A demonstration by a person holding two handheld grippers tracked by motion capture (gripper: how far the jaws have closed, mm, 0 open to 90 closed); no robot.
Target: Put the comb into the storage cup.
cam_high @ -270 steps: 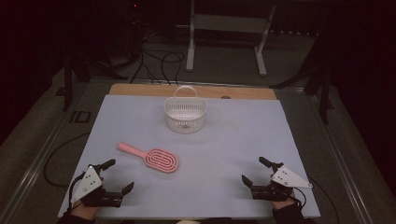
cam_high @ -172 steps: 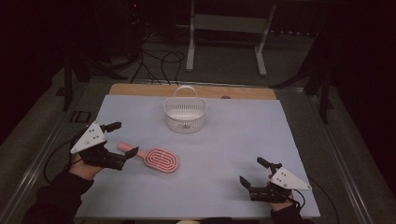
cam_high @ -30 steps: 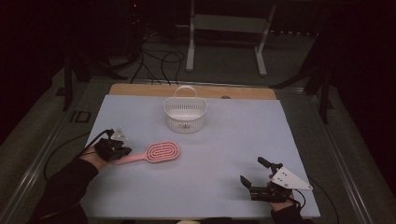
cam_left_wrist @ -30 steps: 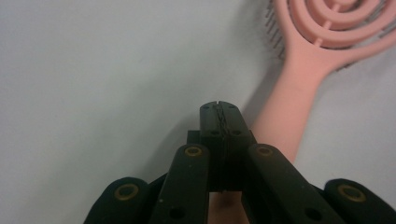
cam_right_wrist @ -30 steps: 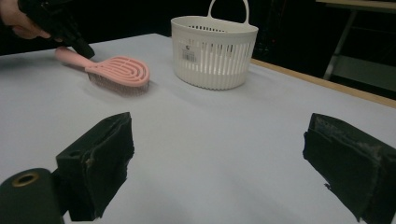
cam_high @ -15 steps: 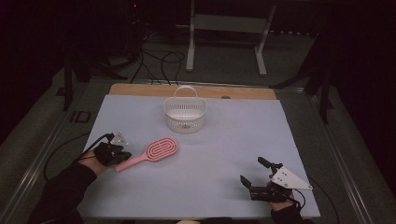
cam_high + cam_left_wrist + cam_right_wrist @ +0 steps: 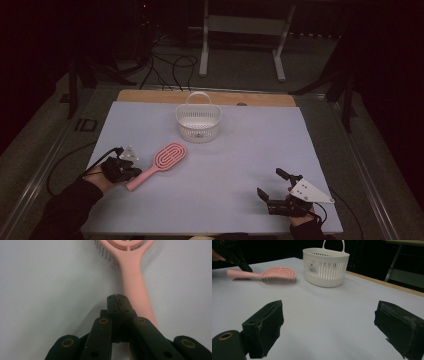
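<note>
Overhead, pale table sheet [image 7: 210, 175], dark room, left tongs [image 7: 117, 298] clenched empty, right tongs [image 7: 329, 327] released.

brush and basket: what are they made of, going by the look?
Pink hairbrush: looks like moulded plastic, matte to satin, one even colour through handle and slotted head; the thin dark bristles under the head could be plastic or metal, can't tell.
White basket: probably rigid moulded plastic, slightly glossy, with slotted walls, a thin loop handle and a small label stuck on the side.
</note>
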